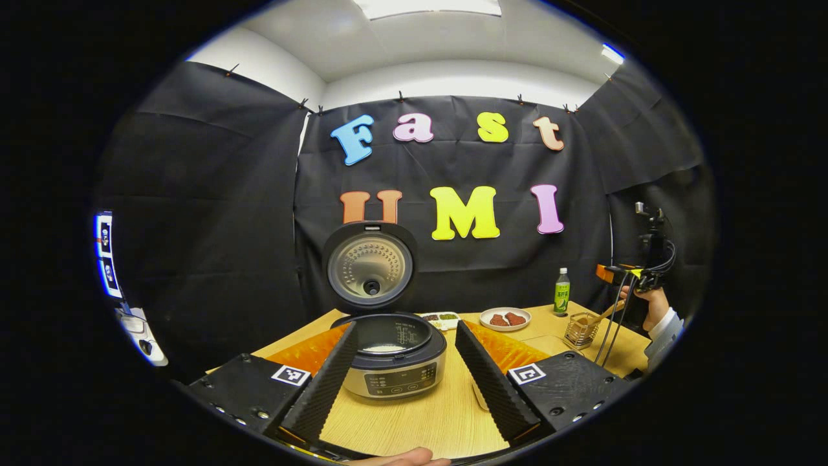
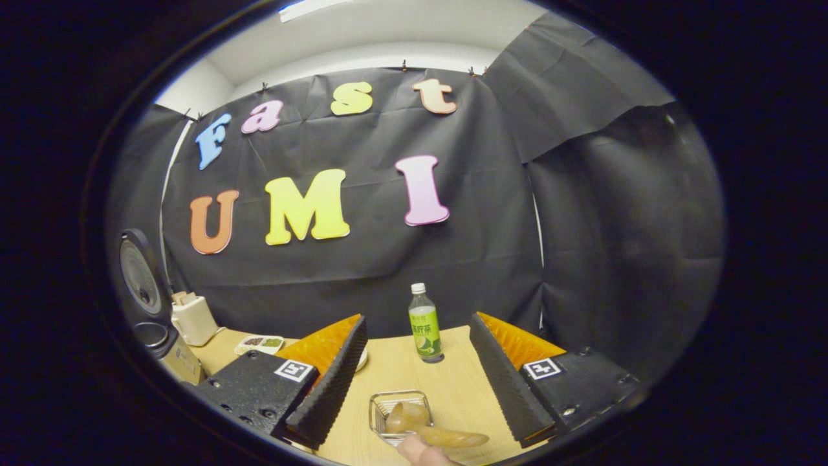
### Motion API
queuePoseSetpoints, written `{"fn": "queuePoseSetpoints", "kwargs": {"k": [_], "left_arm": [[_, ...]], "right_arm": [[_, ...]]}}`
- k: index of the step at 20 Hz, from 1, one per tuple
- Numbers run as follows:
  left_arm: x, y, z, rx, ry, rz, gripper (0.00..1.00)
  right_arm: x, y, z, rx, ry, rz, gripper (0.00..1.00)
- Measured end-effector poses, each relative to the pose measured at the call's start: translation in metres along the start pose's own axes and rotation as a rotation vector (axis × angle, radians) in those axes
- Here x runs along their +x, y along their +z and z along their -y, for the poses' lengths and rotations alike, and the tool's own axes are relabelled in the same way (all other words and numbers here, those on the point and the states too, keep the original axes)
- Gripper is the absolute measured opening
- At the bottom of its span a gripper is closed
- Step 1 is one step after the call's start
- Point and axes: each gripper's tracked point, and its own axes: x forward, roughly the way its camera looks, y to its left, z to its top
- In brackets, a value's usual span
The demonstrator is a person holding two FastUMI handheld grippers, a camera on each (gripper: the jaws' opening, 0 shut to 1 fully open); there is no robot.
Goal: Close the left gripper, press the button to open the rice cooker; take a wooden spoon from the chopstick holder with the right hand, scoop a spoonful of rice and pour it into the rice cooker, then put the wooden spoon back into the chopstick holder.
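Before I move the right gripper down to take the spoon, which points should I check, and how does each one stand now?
1. Cooker lid up: ok, it stands fully open.
2. Spoon in the holder: ok, its handle sticks out over the rim.
3. Right gripper open: ok, the jaws are wide apart.
4. Spoon gripped: not ok, neither finger touches it.
5. Bottle out of the way: ok, it stands behind the holder, apart from it.
6. Rice to scoop located: cannot tell.
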Motion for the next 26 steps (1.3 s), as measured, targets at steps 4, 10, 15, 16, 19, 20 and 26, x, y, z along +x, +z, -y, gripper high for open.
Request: {"fn": "queuePoseSetpoints", "kwargs": {"k": [4,10,15,16,19,20,26], "left_arm": [[0.017,0.013,-0.003,0.02,0.008,0.0,0.96],[0.057,0.047,-0.027,0.018,0.031,0.013,0.96],[0.093,0.087,-0.05,0.022,0.071,0.052,0.96],[0.102,0.094,-0.055,0.016,0.076,0.056,0.96],[0.128,0.119,-0.064,0.019,0.087,0.074,0.96],[0.139,0.126,-0.065,0.022,0.079,0.078,0.96],[0.224,0.146,-0.068,0.012,0.074,0.082,0.95]], "right_arm": [[-0.058,0.023,-0.008,0.085,0.032,0.036,1.0],[-0.149,0.031,-0.023,-0.022,0.053,0.061,1.0],[-0.205,0.038,-0.051,-0.089,0.126,0.065,1.0],[-0.213,0.04,-0.053,-0.093,0.127,0.07,1.0],[-0.233,0.047,-0.056,-0.147,0.1,0.1,0.97],[-0.24,0.052,-0.058,-0.161,0.09,0.12,1.0],[-0.27,0.045,-0.098,-0.183,0.21,0.138,1.0]]}}
